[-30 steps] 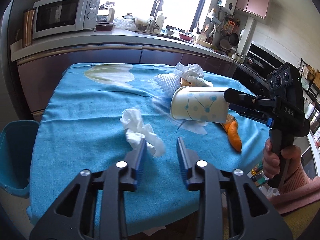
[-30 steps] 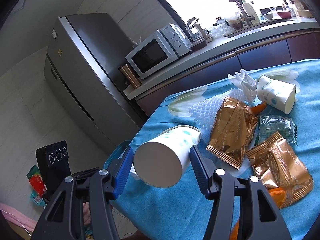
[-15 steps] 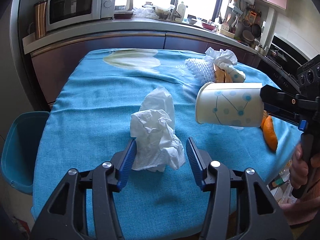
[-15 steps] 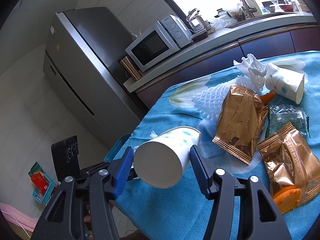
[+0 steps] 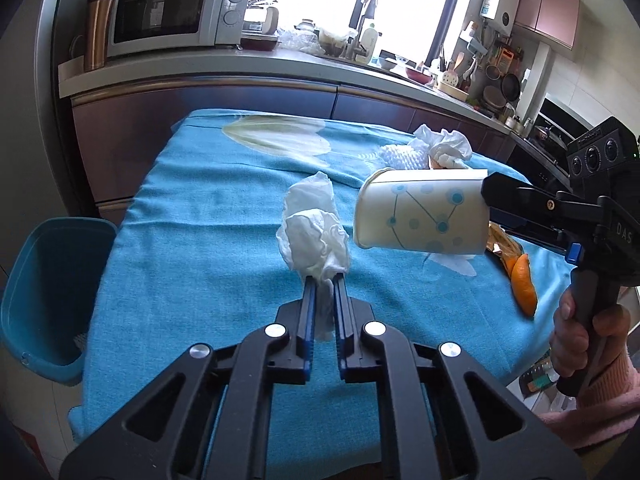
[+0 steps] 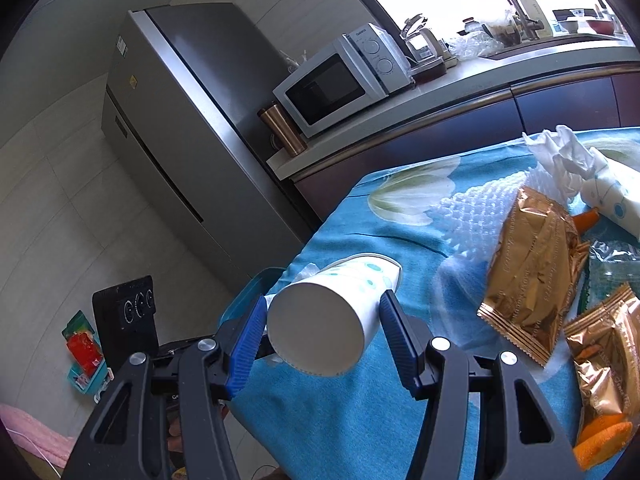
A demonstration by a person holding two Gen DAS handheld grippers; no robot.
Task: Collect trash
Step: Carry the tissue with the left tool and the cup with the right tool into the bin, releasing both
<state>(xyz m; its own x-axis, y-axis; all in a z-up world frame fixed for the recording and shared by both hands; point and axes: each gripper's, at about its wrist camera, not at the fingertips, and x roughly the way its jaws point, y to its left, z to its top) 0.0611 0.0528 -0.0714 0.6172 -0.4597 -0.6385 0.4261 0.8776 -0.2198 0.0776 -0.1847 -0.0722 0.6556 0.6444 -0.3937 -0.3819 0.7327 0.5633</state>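
Note:
A crumpled white tissue point(image 5: 314, 236) stands on the blue tablecloth point(image 5: 200, 240). My left gripper point(image 5: 324, 278) has its jaws closing on the tissue's lower end, and the blue pads pinch the paper. My right gripper point(image 6: 322, 308) is shut on a white paper cup point(image 6: 320, 328) with blue dots. It holds the cup on its side above the table. In the left wrist view the cup point(image 5: 424, 214) hangs just right of the tissue. A blue bin point(image 5: 44, 280) stands on the floor at the table's left edge.
More trash lies at the far right of the table: another tissue point(image 5: 442, 146), white foam netting point(image 5: 400, 156), orange peel point(image 5: 524, 284), two gold wrappers point(image 6: 532, 264), a clear wrapper point(image 6: 612, 264) and a second cup point(image 6: 616, 200). A kitchen counter runs behind the table.
My left gripper moved forward over the tissue and its jaws closed onto it. My right gripper carried the cup leftward across the table, closer to the tissue.

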